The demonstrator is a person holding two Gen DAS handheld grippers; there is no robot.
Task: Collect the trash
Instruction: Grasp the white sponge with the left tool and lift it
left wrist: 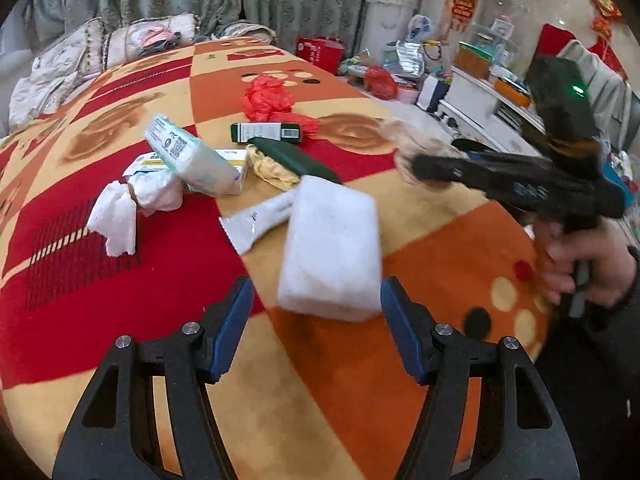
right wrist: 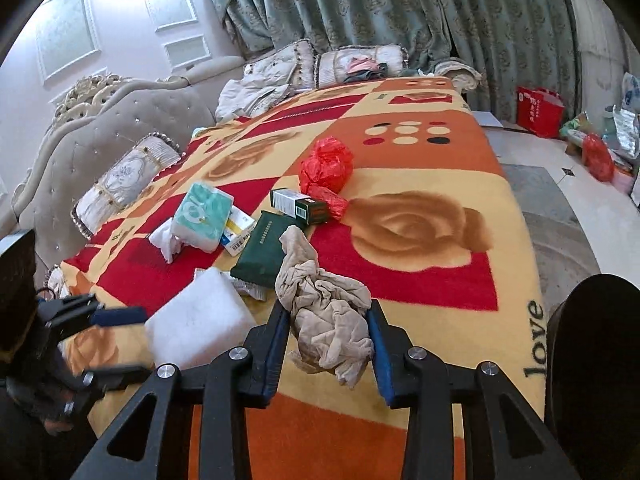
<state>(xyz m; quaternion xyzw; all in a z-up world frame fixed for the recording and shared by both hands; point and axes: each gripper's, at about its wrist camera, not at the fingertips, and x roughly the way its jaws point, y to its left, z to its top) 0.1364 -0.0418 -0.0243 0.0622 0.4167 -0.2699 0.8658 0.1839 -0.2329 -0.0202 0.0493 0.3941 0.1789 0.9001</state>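
Note:
Trash lies on a bed with a red, orange and yellow blanket (left wrist: 120,264). My left gripper (left wrist: 316,300) is open, with a white foam block (left wrist: 332,252) just ahead between its fingers. My right gripper (right wrist: 328,332) is shut on a crumpled beige stocking (right wrist: 324,312) and holds it above the blanket; it also shows in the left wrist view (left wrist: 416,152). Further back lie crumpled white tissue (left wrist: 128,208), a tissue pack (left wrist: 192,156), a medicine box (right wrist: 238,232), a white tube (left wrist: 260,220), a dark green wallet-like pack (right wrist: 264,248), a green box (left wrist: 266,133) and a red plastic bag (right wrist: 326,166).
Pillows (right wrist: 128,184) and a padded headboard (right wrist: 112,120) stand at the left of the bed. Green curtains (right wrist: 380,8) hang behind. A red bag (right wrist: 538,110) and clutter (left wrist: 400,68) sit on the floor to the right of the bed.

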